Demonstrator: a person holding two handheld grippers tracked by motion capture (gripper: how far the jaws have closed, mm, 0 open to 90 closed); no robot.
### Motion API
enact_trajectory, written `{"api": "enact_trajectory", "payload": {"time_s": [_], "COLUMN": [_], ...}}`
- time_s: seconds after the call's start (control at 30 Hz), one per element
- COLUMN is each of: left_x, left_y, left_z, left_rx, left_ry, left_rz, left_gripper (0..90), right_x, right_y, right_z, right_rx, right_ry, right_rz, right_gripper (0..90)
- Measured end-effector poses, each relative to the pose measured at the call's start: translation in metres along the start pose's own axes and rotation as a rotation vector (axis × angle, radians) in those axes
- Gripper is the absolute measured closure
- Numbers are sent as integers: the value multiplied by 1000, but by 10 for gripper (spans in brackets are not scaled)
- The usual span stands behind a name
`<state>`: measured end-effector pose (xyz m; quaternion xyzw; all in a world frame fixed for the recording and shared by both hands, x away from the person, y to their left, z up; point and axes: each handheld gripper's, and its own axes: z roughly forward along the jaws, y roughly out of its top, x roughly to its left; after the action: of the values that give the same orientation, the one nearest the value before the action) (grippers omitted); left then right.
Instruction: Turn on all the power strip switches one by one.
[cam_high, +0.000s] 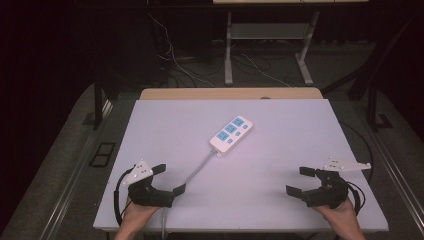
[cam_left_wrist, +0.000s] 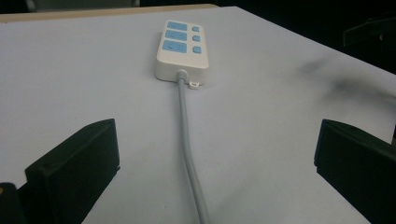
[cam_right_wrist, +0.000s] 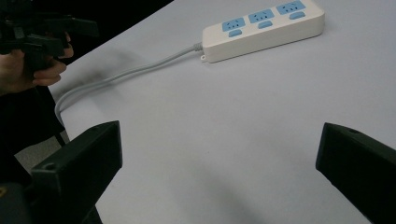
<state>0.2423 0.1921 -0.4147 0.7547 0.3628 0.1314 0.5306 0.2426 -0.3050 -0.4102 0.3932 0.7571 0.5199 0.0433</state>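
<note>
Both tongs, left (cam_high: 169, 180) and right (cam_high: 298, 181), gape wide and empty (near worktop (cam_high: 300, 135) corners); snagging the cord (cam_high: 197, 169) could drag the power strip (cam_high: 231, 133) askew.

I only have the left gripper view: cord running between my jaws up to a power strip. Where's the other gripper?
Observer: The right gripper is at the table's near right corner, jaws open, nothing between them.
Operator: Where does the cord end up behind me?
Observer: The cord runs off the near table edge beside the left gripper.
Operator: Is the strip square to the table?
Observer: No, the power strip lies diagonally, its cord end toward the near left.
</note>
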Motion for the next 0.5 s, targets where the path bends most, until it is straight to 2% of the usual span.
{"api": "enact_trajectory", "payload": {"time_s": [0.5], "left_x": [1], "left_y": [0], "left_z": [-1], "left_rx": [-2], "left_ry": [-6], "left_rz": [-10], "left_gripper": [0], "right_x": [1], "right_y": [-1], "right_z": [2], "right_rx": [25], "right_ry": [7], "right_rz": [-15], "right_gripper": [3]}}
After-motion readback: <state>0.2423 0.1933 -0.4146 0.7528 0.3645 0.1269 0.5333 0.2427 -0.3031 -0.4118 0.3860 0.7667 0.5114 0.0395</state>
